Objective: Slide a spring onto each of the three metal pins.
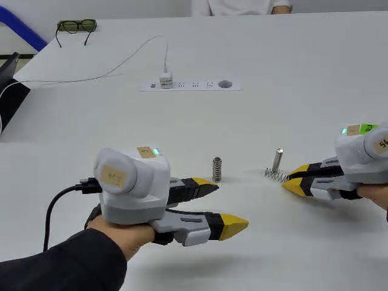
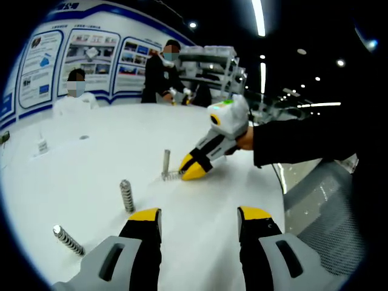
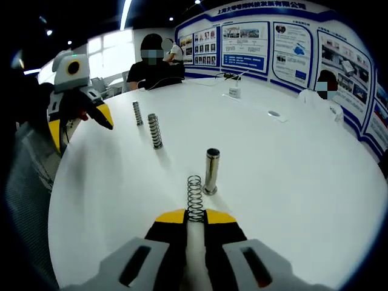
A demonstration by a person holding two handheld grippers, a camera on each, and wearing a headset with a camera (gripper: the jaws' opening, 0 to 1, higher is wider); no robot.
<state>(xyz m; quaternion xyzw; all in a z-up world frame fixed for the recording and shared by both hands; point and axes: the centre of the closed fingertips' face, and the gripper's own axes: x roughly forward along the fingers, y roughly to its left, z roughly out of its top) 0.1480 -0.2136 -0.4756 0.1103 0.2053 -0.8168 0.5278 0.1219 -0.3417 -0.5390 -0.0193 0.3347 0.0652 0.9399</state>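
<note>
The right gripper (image 3: 194, 217), grey and black with yellow tips, is clamped on one end of a small coiled steel spring (image 3: 194, 194). The spring lies along the white table (image 3: 291, 182), its free end just beside the base of the bare upright silver metal pin (image 3: 211, 170). Beyond stand the nearer spring-covered pin (image 3: 155, 130) and the farther spring-covered pin (image 3: 137, 113). The matching left gripper (image 2: 197, 217) hovers near them above the table, jaws apart and holding nothing.
</note>
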